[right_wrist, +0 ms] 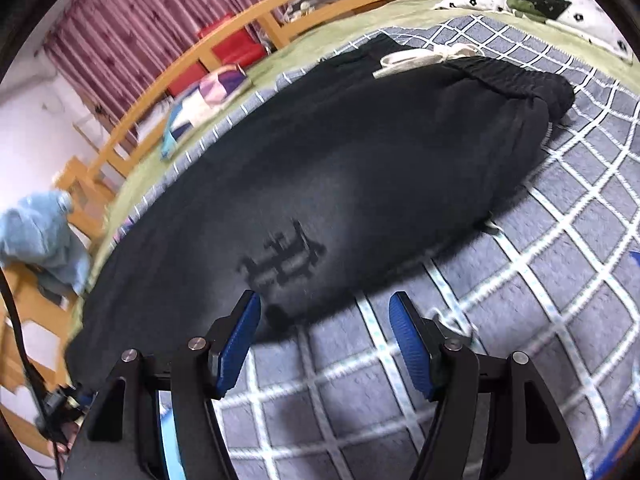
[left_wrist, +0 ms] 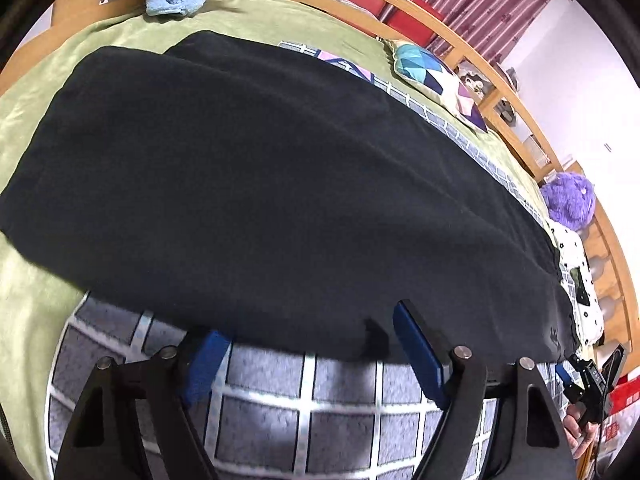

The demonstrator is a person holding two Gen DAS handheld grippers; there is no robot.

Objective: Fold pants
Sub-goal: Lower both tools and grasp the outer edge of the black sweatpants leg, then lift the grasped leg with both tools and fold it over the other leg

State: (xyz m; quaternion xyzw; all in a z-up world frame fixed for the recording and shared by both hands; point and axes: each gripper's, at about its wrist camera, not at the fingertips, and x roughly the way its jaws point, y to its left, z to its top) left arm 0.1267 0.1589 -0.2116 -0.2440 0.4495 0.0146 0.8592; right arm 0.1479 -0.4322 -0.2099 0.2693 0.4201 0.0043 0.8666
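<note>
Pants [left_wrist: 280, 184], black and soft, lie stretched out lengthwise on the grey checked blanket [right_wrist: 500, 320] that covers the green bedsheet [left_wrist: 24, 280], already doubled leg over leg judging by the single long band they make. Seen from the right wrist, the elastic waistband [right_wrist: 516, 80] with its pale drawstring [right_wrist: 420, 58] sits at the far end of that blanket, toward the spotted pillow [right_wrist: 532, 4], while a dark printed logo [right_wrist: 284, 260] faces up on the near leg. The left gripper [left_wrist: 308, 354] hangs at the near edge of the pants with its blue pads [left_wrist: 418, 354] spread wide; one pad is partly hidden under the hem of the cloth, so it probably stands ready to slide in and nip that edge. The right gripper [right_wrist: 324, 344] is likewise spread apart and holds nothing, its blue pads [right_wrist: 412, 346] poised over bare blanket just beside the pants' near edge, close to the logo. Both tools sitting low along the same long side suggests the plan is to seize that edge at two spots and carry it over evenly, so the cloth does not skew. A patchwork cushion [left_wrist: 436, 80] and a purple plush toy [left_wrist: 568, 196] rest beyond the pants by the wooden bed rail [left_wrist: 460, 44], well clear of the fold.
</note>
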